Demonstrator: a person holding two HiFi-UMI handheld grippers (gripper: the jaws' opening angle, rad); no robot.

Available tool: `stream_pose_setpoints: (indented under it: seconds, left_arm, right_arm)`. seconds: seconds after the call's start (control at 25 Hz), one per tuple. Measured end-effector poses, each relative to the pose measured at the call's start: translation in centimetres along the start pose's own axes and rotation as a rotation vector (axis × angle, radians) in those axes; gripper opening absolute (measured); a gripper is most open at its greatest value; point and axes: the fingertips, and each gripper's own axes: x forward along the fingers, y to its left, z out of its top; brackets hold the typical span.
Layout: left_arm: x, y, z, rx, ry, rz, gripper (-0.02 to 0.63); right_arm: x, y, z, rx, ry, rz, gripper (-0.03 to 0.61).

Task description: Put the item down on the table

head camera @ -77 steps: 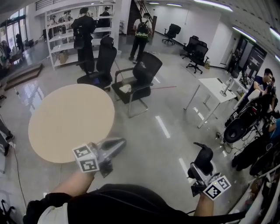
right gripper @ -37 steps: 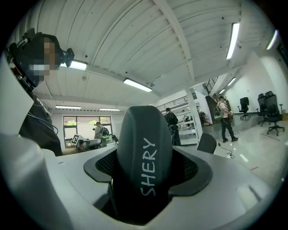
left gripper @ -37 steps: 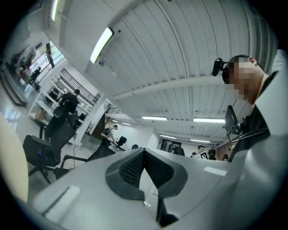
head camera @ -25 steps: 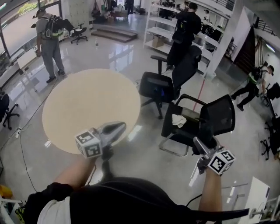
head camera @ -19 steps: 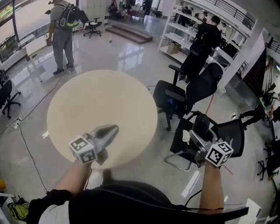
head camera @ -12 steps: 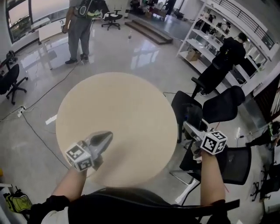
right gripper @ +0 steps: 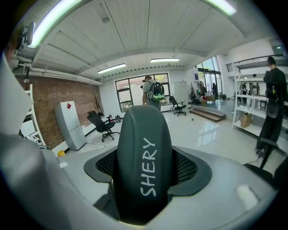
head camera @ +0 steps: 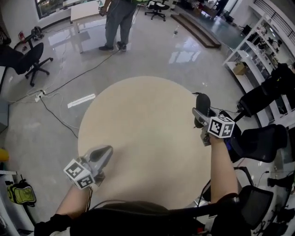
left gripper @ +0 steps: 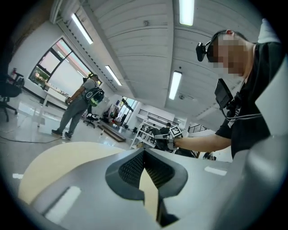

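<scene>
The right gripper (head camera: 198, 114) has its jaws clenched on a dark oblong case (right gripper: 143, 157). The case stands between the mesh pads and sticks out well past the tips. White letters reading "SHERY" run along its face. In the head view the case sits over the right rim of the round beige worktop (head camera: 138, 124), carried in the jaws and not lying on the surface. How high above the surface it is I cannot tell.

The left gripper (head camera: 106, 150) is over the lower left part of the worktop. Its jaws are closed together at the tips with nothing between them; only a sliver of beige surface shows through the gap behind the tips. Both forearms reach in from the bottom of the head view, well apart from each other.

Nothing lies on the worktop. Black office chairs (head camera: 260, 138) stand just beside its right edge. Another chair (head camera: 27, 57) stands far off at the upper left. Cables (head camera: 57, 90) trail across the glossy floor on the left. A person (head camera: 117, 20) stands beyond the worktop, near a white table (head camera: 85, 11). A yellow-green bag (head camera: 20, 193) lies on the floor at the lower left.
</scene>
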Motion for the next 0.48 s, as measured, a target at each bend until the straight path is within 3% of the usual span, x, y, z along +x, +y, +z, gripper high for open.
stream_pose_setpoints:
  seconds: [0.32, 0.48]
  left_arm:
    - [-4.0, 8.1, -2.2, -0.060, 0.027, 0.179, -0.003]
    - [-4.8, 11.0, -3.2, -0.106, 0.017, 0.251, -0.003]
  right_arm:
    - [19.2, -0.4, -2.7, 0.003, 0.103, 0.045, 0.360]
    - [26.2, -0.1, -4.6, -0.008, 0.160, 0.057, 0.360]
